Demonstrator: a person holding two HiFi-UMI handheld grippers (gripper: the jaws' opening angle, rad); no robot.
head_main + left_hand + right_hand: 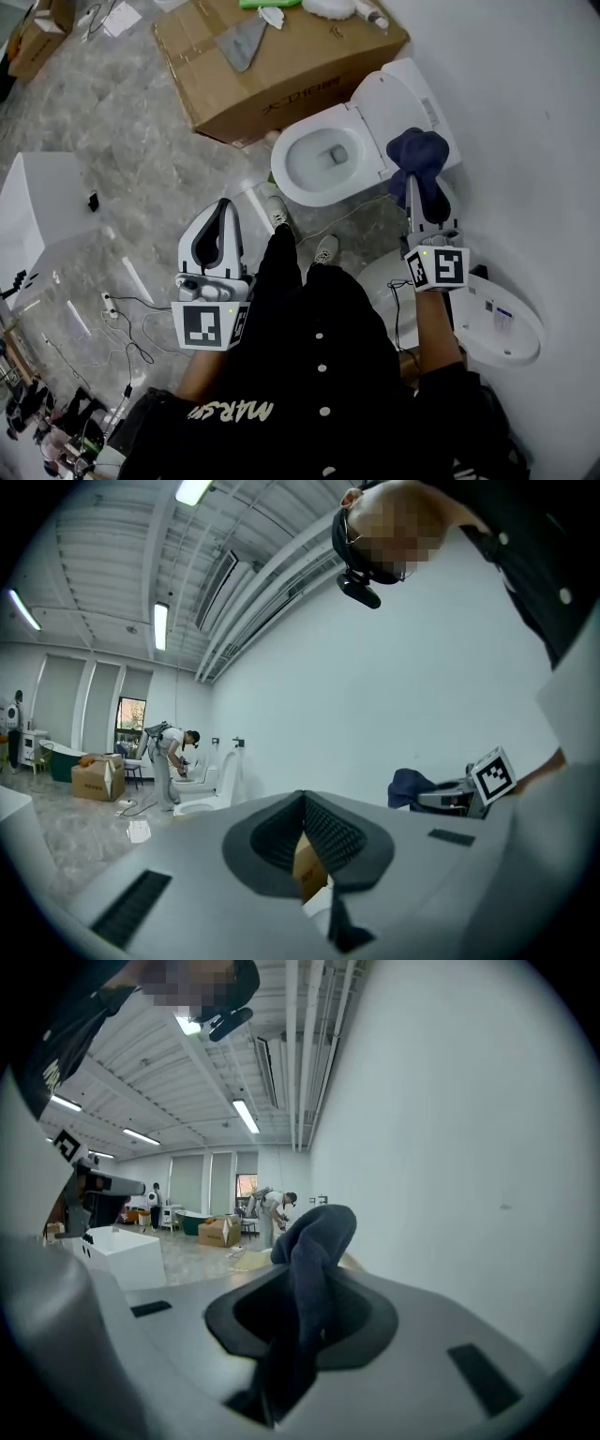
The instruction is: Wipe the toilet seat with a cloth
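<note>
right tool (413, 192) clamped on cloth (419, 153) | left tool (223, 208) closed, empty | cloth right of seat (292, 180), upper centre | advice: lower, press cloth flat, follow seat round

Left gripper (223, 210): jaws together, nothing between them, pointing forward.
Right gripper (413, 187): jaws clamped on a dark blue cloth (419, 153) — reached further forward than the left.
Forearms: left forearm (199, 373) and right forearm (437, 339) both extended ahead of the torso.
</note>
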